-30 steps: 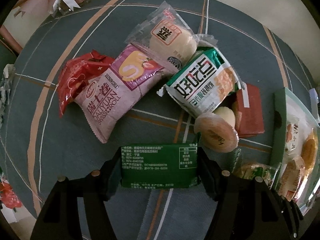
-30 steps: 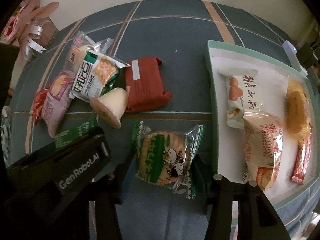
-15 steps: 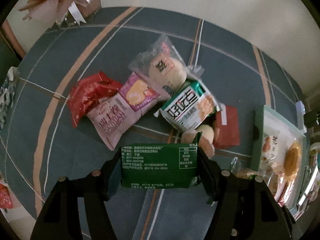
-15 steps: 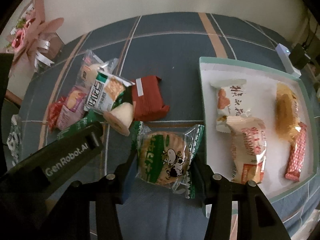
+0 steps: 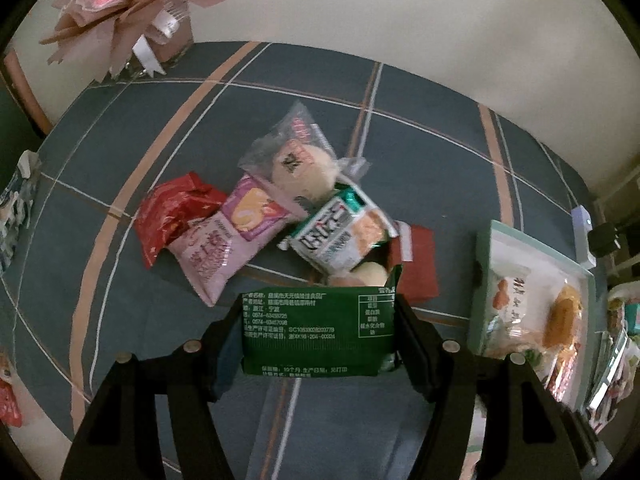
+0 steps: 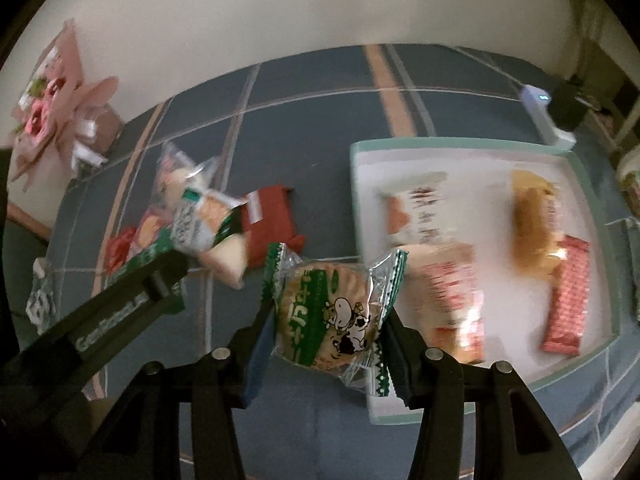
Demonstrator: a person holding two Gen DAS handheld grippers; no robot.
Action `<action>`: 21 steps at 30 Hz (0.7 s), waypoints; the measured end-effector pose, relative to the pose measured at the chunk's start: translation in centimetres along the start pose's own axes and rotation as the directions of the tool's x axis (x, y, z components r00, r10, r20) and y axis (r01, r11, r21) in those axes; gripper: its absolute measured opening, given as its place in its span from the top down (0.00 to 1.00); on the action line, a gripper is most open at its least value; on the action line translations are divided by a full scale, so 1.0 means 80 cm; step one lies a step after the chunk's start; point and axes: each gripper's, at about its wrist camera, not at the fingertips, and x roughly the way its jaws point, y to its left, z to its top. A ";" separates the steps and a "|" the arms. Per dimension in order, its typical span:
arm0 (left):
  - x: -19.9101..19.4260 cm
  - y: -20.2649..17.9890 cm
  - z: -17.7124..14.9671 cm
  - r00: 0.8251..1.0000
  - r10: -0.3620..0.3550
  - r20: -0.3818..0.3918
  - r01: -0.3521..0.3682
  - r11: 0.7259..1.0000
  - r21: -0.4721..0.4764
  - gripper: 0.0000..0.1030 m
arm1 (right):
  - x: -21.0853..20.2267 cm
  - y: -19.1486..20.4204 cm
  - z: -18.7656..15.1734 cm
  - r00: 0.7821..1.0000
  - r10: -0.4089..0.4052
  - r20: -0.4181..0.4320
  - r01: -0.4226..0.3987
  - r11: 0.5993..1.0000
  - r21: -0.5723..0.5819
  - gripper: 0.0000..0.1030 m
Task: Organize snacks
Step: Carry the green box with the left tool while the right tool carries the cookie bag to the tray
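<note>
My left gripper [image 5: 318, 330] is shut on a dark green snack packet [image 5: 316, 330] and holds it above the blue cloth, near a pile of snacks: a pink roll bag [image 5: 224, 246], a red bag [image 5: 170, 210], a clear bun pack [image 5: 298, 160], a green-white cracker pack [image 5: 340, 236], a red flat pack [image 5: 416, 260]. My right gripper [image 6: 326, 328] is shut on a green cow-print rice cracker pack [image 6: 330, 316], held above the cloth at the left edge of the white tray [image 6: 472, 160]. The tray holds several snacks. The left gripper shows in the right wrist view [image 6: 132, 296].
A pink paper flower bouquet [image 5: 128, 16] stands at the back left by the wall. A white device with a light [image 6: 544, 116] lies behind the tray. A jelly cup [image 6: 226, 258] lies beside the red pack. More packets sit past the tray's right side [image 5: 616, 344].
Both grippers have risen with their packets still held; the pile and tray look smaller and farther. The right gripper has shifted toward the tray's left edge.
</note>
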 end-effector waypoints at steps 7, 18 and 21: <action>-0.014 -0.055 -0.012 1.000 -0.025 0.012 0.023 0.996 0.089 0.32 | -0.022 -0.079 0.014 0.998 -0.050 0.031 0.045 0.990 0.132 0.48; -0.022 -0.192 -0.069 0.991 -0.133 -0.032 0.136 0.922 0.364 0.32 | -0.055 -0.208 0.007 0.984 -0.169 0.052 0.140 0.924 0.357 0.48; -0.021 -0.224 -0.085 0.988 -0.149 -0.046 0.154 0.894 0.422 0.32 | -0.061 -0.234 0.002 0.981 -0.189 0.049 0.155 0.904 0.399 0.48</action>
